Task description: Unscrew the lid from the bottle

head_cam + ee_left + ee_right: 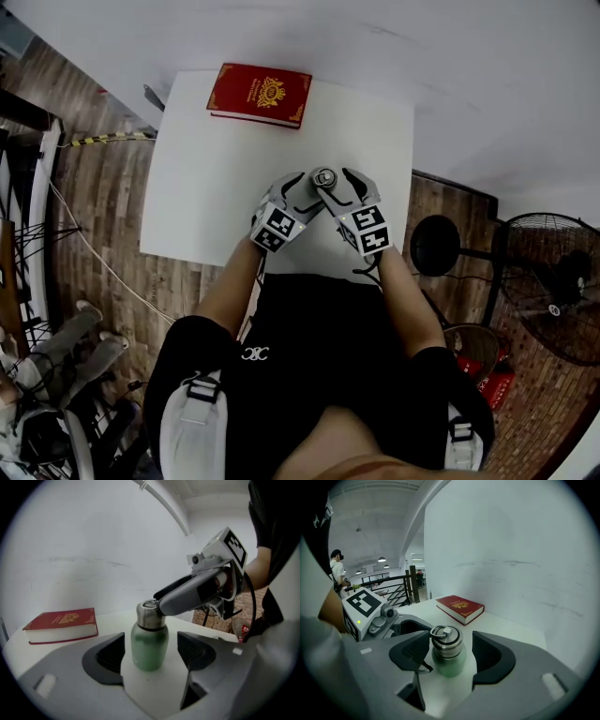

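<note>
A person seated at a white table [216, 169] holds a two-jaw gripper in each hand, and both grippers meet around one small bottle [149, 644] standing upright near the table's near edge, just in front of the person's lap. The bottle has a pale green body and a brushed steel lid [446, 641] with a wire ring lying on top; the lid is on the bottle. In the left gripper view, the left gripper [151, 654] has its jaws apart, one dark pad on each side of the green body, low down. A strip of white table shows between each pad and the bottle, so nothing is clamped. In the right gripper view, the right gripper [449, 651] also stands with its jaws spread wide, set higher, level with the lid. The pad on the view's right is clearly clear of the lid. The one on the left sits just beside it, and whether it touches cannot be made out. From above, the two grippers come in from either side, with the bottle top between their tips. A closed red book [260, 95] with a gold emblem lies flat at the table's far edge, well apart from the bottle.
</note>
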Available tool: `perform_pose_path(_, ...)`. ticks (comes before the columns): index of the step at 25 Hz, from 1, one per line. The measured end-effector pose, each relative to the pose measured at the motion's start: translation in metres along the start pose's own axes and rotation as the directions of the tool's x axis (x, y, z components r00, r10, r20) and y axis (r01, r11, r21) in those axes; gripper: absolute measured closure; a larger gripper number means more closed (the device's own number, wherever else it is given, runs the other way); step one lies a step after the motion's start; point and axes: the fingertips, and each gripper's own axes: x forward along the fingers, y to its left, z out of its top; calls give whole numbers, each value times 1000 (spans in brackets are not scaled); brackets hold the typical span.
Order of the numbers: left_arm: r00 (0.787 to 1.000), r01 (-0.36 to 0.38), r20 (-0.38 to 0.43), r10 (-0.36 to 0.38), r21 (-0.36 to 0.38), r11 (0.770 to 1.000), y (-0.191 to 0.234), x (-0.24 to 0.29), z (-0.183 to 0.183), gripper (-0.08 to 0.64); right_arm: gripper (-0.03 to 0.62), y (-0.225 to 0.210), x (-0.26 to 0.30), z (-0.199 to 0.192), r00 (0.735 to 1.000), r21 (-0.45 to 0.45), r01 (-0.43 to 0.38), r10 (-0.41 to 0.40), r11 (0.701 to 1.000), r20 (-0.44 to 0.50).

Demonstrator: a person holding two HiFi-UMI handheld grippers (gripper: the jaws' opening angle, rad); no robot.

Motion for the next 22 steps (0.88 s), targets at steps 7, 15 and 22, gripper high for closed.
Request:
perform_pose_path(7, 999, 38, 15, -39, 14, 999, 1, 17, 2, 181, 331, 3, 12, -7, 998, -31, 19, -21, 999, -59)
perform_pose_path(15, 997, 57, 47, -59, 40, 998, 5, 20, 1, 215, 360, 5, 16, -14, 993, -196, -54, 31, 979, -116)
perform_pose_path(22, 995, 91, 44, -95, 74, 993, 5, 20, -1, 216, 360, 8, 17, -29, 896, -524, -431, 278, 734, -348)
